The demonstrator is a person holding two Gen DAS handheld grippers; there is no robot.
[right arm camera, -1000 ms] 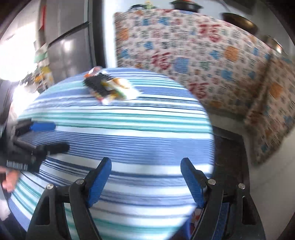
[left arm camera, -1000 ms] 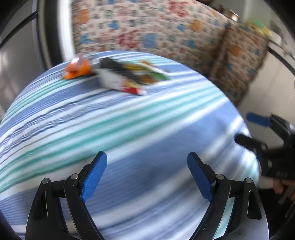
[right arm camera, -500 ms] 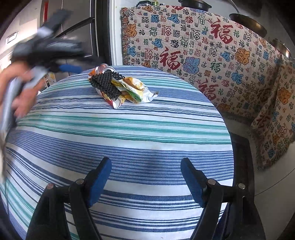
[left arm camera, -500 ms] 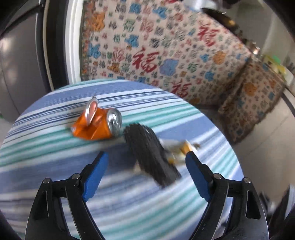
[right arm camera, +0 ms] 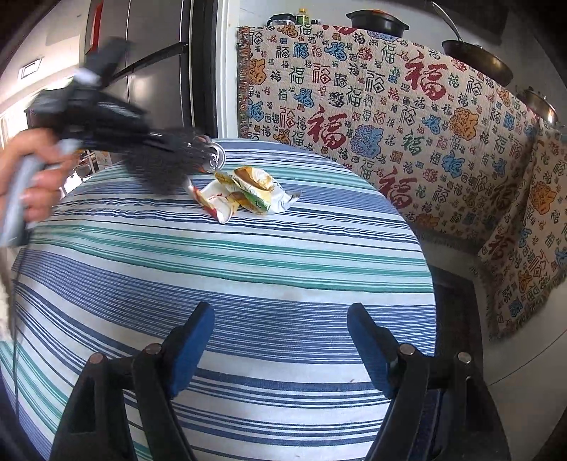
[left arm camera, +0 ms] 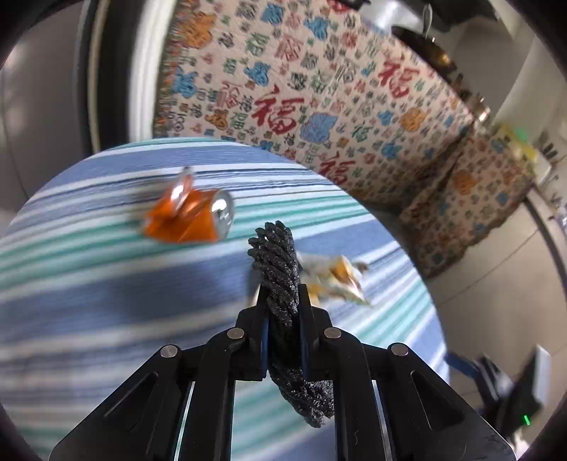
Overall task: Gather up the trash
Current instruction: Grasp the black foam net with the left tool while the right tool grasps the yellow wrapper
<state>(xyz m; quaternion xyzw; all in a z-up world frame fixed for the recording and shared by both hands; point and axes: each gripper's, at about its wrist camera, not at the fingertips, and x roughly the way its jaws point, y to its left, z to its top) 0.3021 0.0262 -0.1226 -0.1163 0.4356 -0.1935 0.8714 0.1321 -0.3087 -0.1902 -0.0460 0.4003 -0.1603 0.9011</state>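
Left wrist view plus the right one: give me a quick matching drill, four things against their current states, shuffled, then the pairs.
Things:
1. black mesh
2. can
3. wrappers
4. right gripper

States:
A. open over the striped cloth
B. crushed, orange, lying on the cloth
C. clamped in the left gripper
D. crumpled pile on the cloth, ungripped

Pairs: 1-C, 2-B, 3-D, 4-A

A home kitchen: steel fridge [right arm camera: 156,64], pots [right arm camera: 377,19] and cloth-covered round table [right arm camera: 248,269].
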